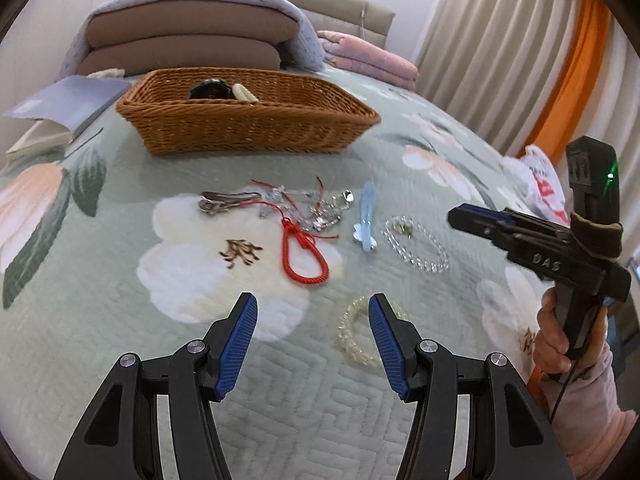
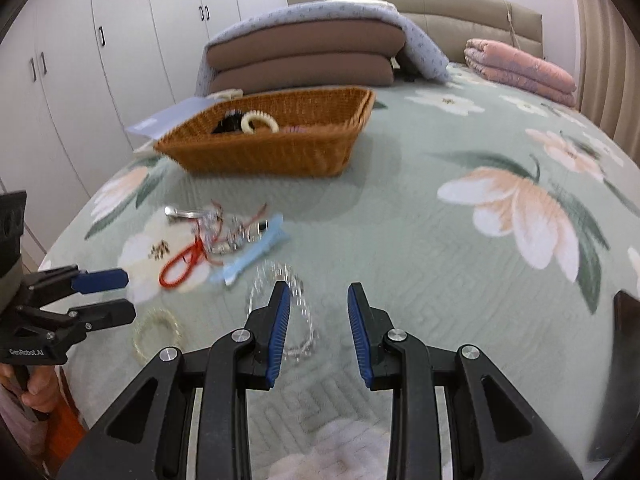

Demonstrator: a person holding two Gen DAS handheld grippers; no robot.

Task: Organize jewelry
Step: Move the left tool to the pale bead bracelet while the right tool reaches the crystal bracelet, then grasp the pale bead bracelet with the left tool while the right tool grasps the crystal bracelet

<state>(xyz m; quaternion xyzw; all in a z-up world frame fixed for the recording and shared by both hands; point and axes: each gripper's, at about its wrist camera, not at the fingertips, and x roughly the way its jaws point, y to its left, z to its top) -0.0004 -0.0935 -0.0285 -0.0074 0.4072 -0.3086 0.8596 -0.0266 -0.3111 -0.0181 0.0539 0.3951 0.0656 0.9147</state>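
Both jaws stand parted with nothing between them: my left gripper (image 1: 313,307) is spread wide, my right gripper (image 2: 318,297) about half as far, and neither has hold of anything.

Under the left one lies the pale yellow bead bracelet (image 1: 352,332), its ring partly hidden behind the right-hand finger, near the bed's front edge. The clear crystal bracelet (image 2: 300,320) lies just beside it, under my right gripper's left finger. Further in sit the light blue hair clip (image 1: 365,218), the red cord loop (image 1: 304,256) and a tangle of silver pieces (image 1: 320,204), all loose on the floral bedspread (image 1: 120,320). The wicker basket (image 1: 248,128) stands well beyond them toward the headboard, already holding a few items.

I judge the step to be picking up one bracelet per hand. To do it well I would shift the left gripper so one finger drops inside the yellow ring and the other outside, then close on a single strand of beads. The quilt is soft, so I would press lightly to avoid pinching fabric. The right needs the same centring over the crystal ring.
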